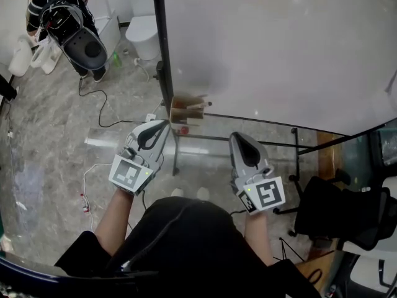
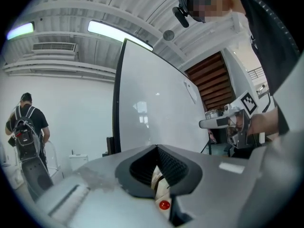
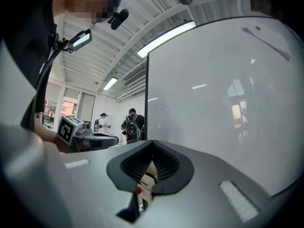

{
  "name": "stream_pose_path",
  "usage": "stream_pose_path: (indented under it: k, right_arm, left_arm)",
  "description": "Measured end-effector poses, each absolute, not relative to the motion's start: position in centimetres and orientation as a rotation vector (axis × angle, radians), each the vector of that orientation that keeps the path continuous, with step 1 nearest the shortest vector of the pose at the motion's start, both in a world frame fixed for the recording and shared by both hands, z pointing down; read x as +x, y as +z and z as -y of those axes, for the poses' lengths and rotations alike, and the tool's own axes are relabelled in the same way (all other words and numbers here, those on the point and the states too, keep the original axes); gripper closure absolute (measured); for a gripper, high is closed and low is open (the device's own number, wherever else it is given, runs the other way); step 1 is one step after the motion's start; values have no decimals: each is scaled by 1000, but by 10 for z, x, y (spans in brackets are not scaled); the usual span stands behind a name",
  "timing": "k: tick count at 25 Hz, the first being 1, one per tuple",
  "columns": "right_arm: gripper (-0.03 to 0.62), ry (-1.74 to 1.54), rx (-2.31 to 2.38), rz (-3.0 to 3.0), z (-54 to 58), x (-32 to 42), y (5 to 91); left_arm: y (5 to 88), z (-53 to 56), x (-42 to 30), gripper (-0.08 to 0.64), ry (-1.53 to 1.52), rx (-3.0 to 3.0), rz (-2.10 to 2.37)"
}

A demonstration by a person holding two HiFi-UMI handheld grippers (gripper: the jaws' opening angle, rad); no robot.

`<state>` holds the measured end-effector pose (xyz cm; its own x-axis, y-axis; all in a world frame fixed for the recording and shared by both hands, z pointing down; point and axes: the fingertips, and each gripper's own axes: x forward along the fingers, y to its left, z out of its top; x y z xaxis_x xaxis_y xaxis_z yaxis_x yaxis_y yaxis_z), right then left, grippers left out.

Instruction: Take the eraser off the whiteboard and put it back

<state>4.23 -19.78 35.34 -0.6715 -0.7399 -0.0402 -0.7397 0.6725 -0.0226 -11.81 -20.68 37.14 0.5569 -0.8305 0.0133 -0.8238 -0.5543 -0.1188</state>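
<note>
Lying at the lower left corner of the large white whiteboard [image 1: 279, 48], the brown block-shaped eraser [image 1: 187, 108] runs lengthwise along the board's bottom edge. The left gripper [image 1: 165, 125] is clenched on nothing, its tip just beside the eraser. The right gripper [image 1: 237, 136] is clenched empty too, farther off.

Noted left gripper [image 1: 165, 124] pointing forward and level, jaws pressed together with nothing between them, its marker cube [image 1: 130, 174] tipped slightly outward. Right gripper [image 1: 236, 136] lay alongside but apart from it, also level, with jaws together and empty. Left forearm [image 1: 115, 215] angled inward. Right forearm [image 1: 258, 230] ran nearly straight ahead.
</note>
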Motion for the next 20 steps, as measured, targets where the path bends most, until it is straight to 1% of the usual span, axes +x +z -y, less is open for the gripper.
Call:
stream_pose_path:
  k: [20]
  right_arm:
    - [583,0,-1289,-2831,190,45,355]
  left_arm:
    - [375,200,-120,554,-88,-2701,-1451]
